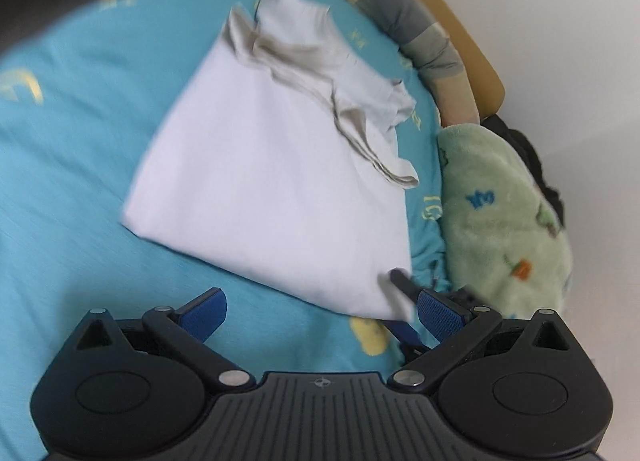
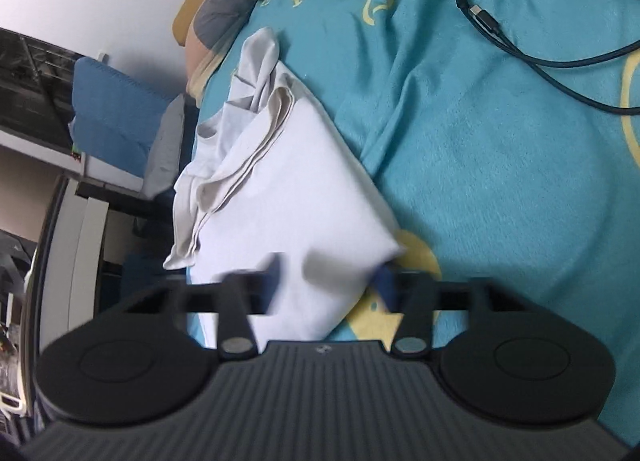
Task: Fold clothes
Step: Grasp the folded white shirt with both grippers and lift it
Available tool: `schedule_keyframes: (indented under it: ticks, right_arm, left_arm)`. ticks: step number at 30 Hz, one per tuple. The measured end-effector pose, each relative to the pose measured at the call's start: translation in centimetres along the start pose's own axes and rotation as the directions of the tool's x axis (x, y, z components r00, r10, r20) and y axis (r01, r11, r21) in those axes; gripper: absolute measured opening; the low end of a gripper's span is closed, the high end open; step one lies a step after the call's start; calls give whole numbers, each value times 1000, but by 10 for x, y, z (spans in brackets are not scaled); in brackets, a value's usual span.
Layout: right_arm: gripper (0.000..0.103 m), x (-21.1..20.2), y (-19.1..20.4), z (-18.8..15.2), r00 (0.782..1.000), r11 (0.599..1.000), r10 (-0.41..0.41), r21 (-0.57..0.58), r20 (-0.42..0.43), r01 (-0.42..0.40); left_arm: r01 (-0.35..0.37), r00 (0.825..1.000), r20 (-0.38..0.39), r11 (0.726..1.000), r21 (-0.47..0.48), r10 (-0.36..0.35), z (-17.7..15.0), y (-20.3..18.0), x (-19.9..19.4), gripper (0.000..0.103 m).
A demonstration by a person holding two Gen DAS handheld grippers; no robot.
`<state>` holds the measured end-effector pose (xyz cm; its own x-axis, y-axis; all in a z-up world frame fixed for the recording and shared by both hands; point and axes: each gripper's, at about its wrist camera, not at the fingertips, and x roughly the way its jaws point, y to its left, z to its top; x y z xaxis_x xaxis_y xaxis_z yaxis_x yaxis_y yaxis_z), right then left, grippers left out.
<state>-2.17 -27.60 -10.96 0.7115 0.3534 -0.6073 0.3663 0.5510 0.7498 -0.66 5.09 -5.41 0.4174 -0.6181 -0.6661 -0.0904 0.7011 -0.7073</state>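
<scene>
Folded white shirt on a blue bedsheet, yellow letters too blurred to read.
Its long axis runs away from both released claws: left claw, right claw.

Open blue sheet is seen at the left of the left wrist view, offering free passage. The centre is taken up by the folded white garment. The right edge is blocked by a green plush blanket. In the right wrist view, a dark cable lies across the upper right.
</scene>
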Motion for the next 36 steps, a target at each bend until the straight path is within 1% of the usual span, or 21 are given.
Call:
schedule_keyframes:
  ticks: [1,3,5,7,9,10,11,12,13,14,16,17,19,20,21,22,24,26,29,33,36]
  right_arm:
    - [11,-1,2,1,1000,1000,4,-11,6,-3]
    - [10,-2,6,2,1000,999,12,-36,17,-11]
    - [9,-10,13,6,995,996,85,-44,50,-83]
    - [9,-24,21,11,976,979,199,-68,92,-193]
    - [8,-35,31,14,952,958,275,-127,137,-259]
    - [8,-40,34,15,940,947,305,-151,155,-282]
    - [8,-44,38,16,927,936,334,-176,173,-304]
    - [8,-45,37,17,918,931,352,-165,182,-324]
    - [8,-46,35,19,913,929,361,-152,188,-336]
    - [8,-46,34,21,912,930,361,-148,194,-336]
    - [8,-44,32,24,916,935,347,-155,202,-320]
    - [8,-44,31,24,917,935,345,-154,202,-318]
    - [8,-43,28,25,918,937,341,-152,202,-315]
    - [8,-43,26,25,919,938,340,-151,201,-313]
    - [8,-43,28,24,920,938,335,-162,204,-306]
    - [8,-44,29,23,922,939,328,-174,205,-296]
    - [8,-47,31,22,926,941,317,-191,205,-280]
    - [8,-53,33,20,928,942,310,-201,208,-270]
    - [7,-80,44,15,919,935,324,-225,225,-274]
    - [7,-117,58,8,906,925,343,-258,247,-279]
    - [7,-145,70,2,896,917,357,-283,264,-282]
  left_arm:
    - [31,999,-15,999,-42,-32,4,5,6,103]
    - [87,995,-30,990,-115,-91,10,15,16,101]
    - [123,992,-21,981,-150,-127,13,20,19,100]
    - [159,987,-11,970,-185,-163,16,24,22,100]
    - [175,984,-10,964,-199,-180,18,27,24,100]
    - [176,983,-13,964,-201,-182,19,28,26,99]
    - [158,987,-9,969,-192,-162,19,27,26,97]
    - [122,992,11,975,-184,-122,20,28,24,92]
    - [85,996,40,980,-182,-79,21,29,20,91]
    - [71,996,66,978,-195,-59,22,32,17,89]
    - [91,992,109,965,-245,-66,28,42,12,75]
    - [91,990,127,962,-258,-60,30,45,10,70]
    - [66,989,147,962,-264,-28,33,49,8,46]
    - [64,988,151,961,-269,-24,34,51,8,39]
    - [63,987,162,962,-266,-20,34,52,7,21]
    - [63,984,179,965,-255,-17,34,50,4,7]
    - [75,975,220,972,-224,-25,37,42,-8,7]
    - [95,962,270,981,-168,-47,39,28,-22,6]
    - [116,935,339,993,-18,-103,41,-4,-50,4]
    - [129,901,402,986,108,-162,32,-36,-97,4]
    - [149,896,400,979,142,-194,13,-46,-132,3]
